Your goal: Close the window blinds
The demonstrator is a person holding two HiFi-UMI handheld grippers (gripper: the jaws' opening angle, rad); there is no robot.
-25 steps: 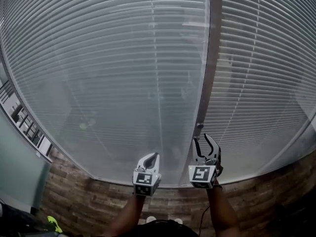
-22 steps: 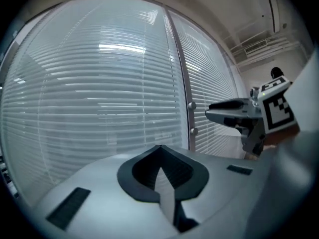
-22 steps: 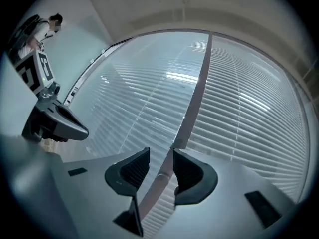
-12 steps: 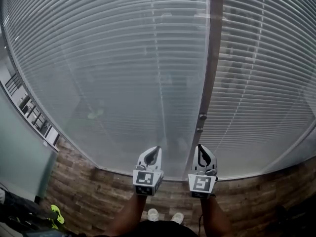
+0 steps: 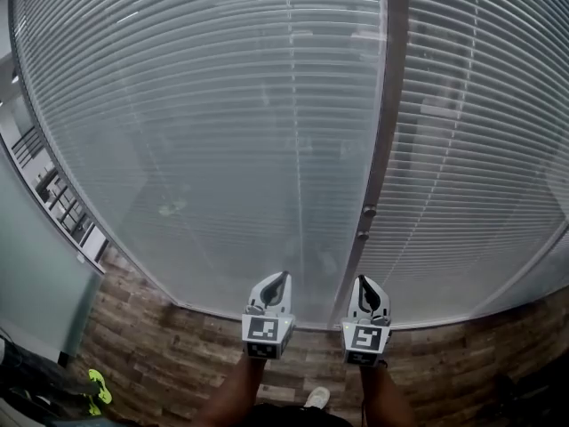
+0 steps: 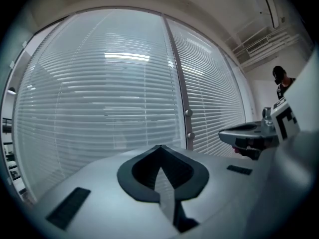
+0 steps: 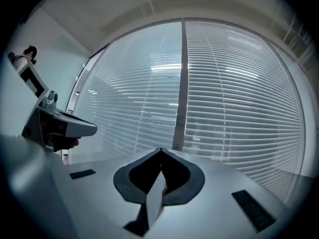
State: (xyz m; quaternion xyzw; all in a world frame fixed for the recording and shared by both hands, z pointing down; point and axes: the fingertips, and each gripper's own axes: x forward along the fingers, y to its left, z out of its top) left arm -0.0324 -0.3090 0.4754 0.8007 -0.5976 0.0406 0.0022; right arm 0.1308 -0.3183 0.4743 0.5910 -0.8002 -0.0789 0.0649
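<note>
No word, number, brand or sign can be read in any of the views. The only printed marks are black-and-white square patterns. One is on the marker cube (image 5: 268, 331) of the left tool (image 5: 283, 277), and another is on the second cube (image 5: 366, 337), which belongs to the right tool (image 5: 361, 279). Both are blocky coded patterns, not letters or digits.
</note>
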